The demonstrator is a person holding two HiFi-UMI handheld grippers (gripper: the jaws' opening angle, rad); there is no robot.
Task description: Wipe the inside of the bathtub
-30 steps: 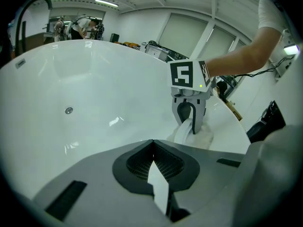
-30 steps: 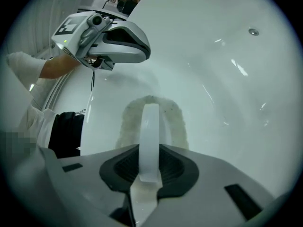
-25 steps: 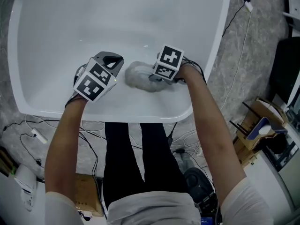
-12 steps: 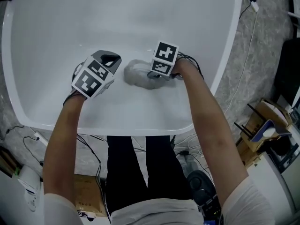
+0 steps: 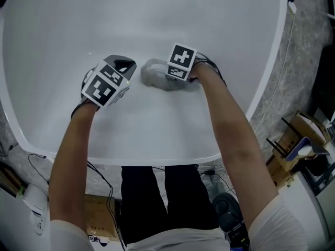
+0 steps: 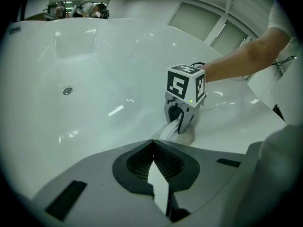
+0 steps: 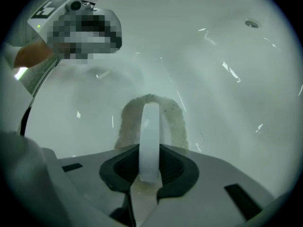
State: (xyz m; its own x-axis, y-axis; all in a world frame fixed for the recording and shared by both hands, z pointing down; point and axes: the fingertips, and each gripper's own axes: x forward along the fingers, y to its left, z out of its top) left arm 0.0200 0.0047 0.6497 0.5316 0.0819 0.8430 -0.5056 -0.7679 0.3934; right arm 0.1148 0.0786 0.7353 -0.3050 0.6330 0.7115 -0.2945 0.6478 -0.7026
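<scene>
The left gripper hangs over the near slope of the bathtub with its jaws pressed together and nothing between them. Just beside it the right gripper has its jaws clamped on the white loop handle of a fuzzy grey scrubbing pad, and the pad lies flat against the tub's inner surface. Seen from the left gripper, the drain sits well apart, further along the white basin. Outside the rim, a cable trails across the speckled floor.
</scene>
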